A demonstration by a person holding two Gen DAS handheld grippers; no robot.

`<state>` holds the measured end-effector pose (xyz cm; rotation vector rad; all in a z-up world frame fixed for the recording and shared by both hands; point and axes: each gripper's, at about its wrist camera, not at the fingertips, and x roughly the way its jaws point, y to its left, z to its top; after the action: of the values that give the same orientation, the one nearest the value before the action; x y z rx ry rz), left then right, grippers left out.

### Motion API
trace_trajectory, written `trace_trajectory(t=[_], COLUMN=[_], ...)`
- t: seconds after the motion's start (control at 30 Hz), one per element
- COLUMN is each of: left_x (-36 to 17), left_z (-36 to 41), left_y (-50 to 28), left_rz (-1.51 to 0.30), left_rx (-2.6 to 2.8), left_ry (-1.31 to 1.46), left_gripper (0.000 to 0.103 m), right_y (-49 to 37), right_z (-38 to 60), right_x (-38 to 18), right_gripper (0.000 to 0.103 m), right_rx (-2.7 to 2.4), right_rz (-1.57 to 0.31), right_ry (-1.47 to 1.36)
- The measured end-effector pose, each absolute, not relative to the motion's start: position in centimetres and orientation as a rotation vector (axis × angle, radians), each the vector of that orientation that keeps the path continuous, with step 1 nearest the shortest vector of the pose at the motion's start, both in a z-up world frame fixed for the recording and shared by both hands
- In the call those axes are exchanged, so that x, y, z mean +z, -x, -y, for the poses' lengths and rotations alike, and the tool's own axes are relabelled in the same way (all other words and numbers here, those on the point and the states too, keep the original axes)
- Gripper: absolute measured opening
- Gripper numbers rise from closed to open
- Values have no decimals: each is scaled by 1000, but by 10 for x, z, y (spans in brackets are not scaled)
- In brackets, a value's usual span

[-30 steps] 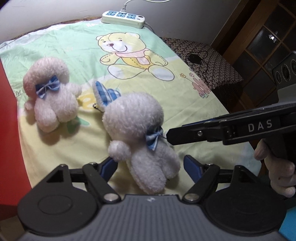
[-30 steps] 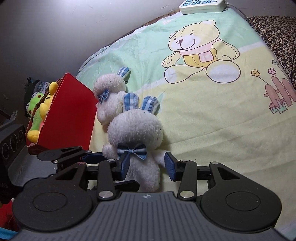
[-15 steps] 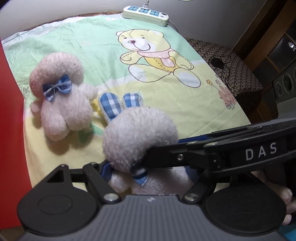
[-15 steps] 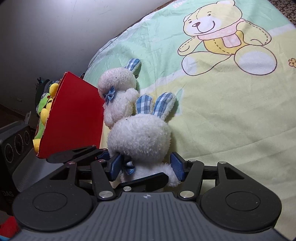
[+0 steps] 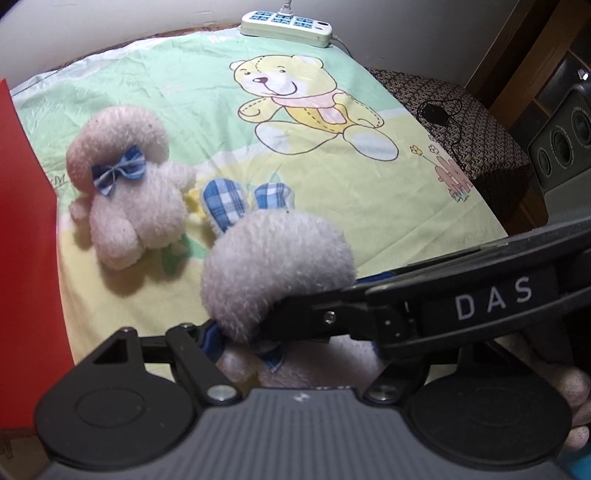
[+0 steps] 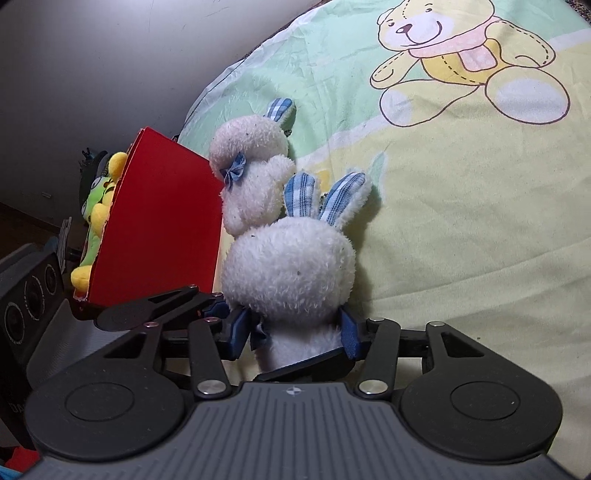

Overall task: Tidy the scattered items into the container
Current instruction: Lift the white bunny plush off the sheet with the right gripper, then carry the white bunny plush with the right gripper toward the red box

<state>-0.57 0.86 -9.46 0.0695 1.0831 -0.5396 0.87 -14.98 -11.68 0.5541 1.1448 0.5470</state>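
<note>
Where the near rabbit is lying: the white plush rabbit (image 6: pixel 288 269) is resting on the bear-print bedsheet (image 6: pixel 461 221), at the near edge, with its blue-checked ears pointing toward the far side and its bow tucked under its chin.
Right tongs: the right tongs (image 6: pixel 293 332) are reaching in from the near side, and their blue pads are pressing into the fur on both sides of the rabbit's body just below the head; the jaws have just been closing, about half open, with the rabbit between them.
Left tongs: the left tongs (image 5: pixel 291 350) are straddling the same rabbit from the left, and have just been closing; one blue pad is touching the fur, the other is hiding behind the right tongs, so I cannot tell whether they are gripping.
Hand: a person's hand (image 5: pixel 569 398) is holding the right tongs at the near right.
Far rabbit: a second white plush rabbit (image 5: pixel 125 199) with a blue bow is lying just beyond and to the left, close against the box.
Container: the red box (image 6: pixel 162 229) is standing at the left edge of the bed, outside both rabbits.
Inside the box: a green and yellow plush toy (image 6: pixel 96 199) is poking above the rim.
Far edge: a white power strip (image 5: pixel 286 24) is lying by the wall.
</note>
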Motion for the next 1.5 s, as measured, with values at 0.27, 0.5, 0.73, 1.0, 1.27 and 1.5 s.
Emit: trace_trajectory(t=[0.27, 0.5, 0.73, 1.0, 1.27, 1.5], left_x=[-83, -75, -65, -60, -61, -55], left_z=[-15, -40, -86, -146, -204, -254], left_y=[32, 54, 79, 111, 137, 154], left_rz=[-1042, -1019, -987, -977, -974, -964], left_rx=[-559, -607, -653, -705, -702, -640], left_ry=[-140, -196, -244, -273, -283, -253], left_gripper=[75, 74, 74, 74, 74, 74], right_y=[17, 40, 68, 97, 117, 121], right_z=[133, 103, 58, 0, -56, -104], right_x=[-102, -93, -83, -77, -78, -73], right_gripper=[52, 52, 52, 52, 51, 51], right_rx=[548, 525, 493, 448, 449, 515], right_rz=[-1125, -1134, -1122, -1128, -1128, -1133], right_ry=[-507, -501, -517, -533, -537, -495])
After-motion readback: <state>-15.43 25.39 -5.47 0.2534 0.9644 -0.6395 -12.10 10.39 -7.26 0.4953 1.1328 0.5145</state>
